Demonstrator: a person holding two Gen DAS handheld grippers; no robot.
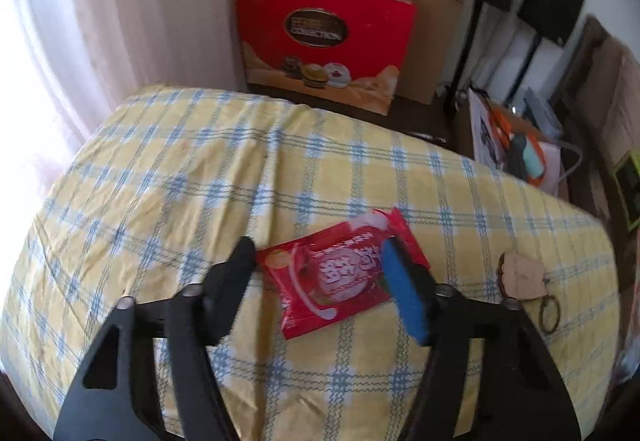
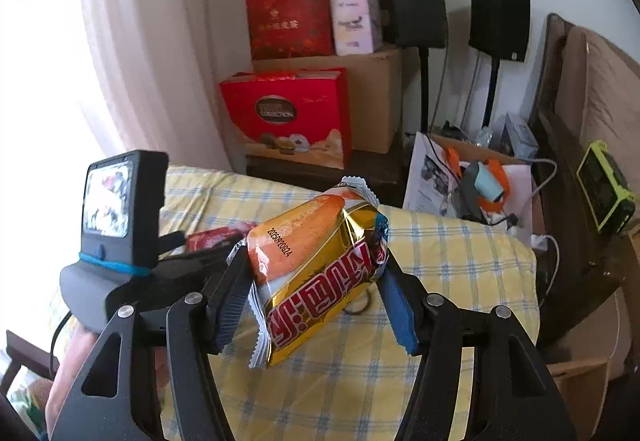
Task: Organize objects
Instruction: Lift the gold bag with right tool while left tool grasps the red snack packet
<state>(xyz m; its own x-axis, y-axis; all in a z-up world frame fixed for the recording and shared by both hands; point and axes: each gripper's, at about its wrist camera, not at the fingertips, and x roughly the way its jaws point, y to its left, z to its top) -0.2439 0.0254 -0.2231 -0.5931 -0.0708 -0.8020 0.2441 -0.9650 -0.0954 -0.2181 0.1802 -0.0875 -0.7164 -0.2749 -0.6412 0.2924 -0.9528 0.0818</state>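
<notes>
A red snack packet (image 1: 340, 273) lies flat on the yellow-and-blue checked cloth (image 1: 200, 169). My left gripper (image 1: 320, 265) is open and hovers just above the packet, its fingers on either side of it. A wooden keychain (image 1: 520, 275) with a metal ring lies to the packet's right. My right gripper (image 2: 312, 289) is shut on an orange-and-gold snack packet (image 2: 316, 273) and holds it above the cloth (image 2: 460, 253). The left gripper's body (image 2: 120, 225) and the red packet (image 2: 216, 237) show at the left of the right wrist view.
Beyond the table's far edge stand a red gift box (image 1: 324, 45), cardboard boxes (image 2: 372, 97) and two black speakers on stands (image 2: 416, 5). An open box of clutter (image 2: 480, 185) sits at the right, by a green device (image 2: 604, 185). A curtain (image 1: 120, 21) hangs at the left.
</notes>
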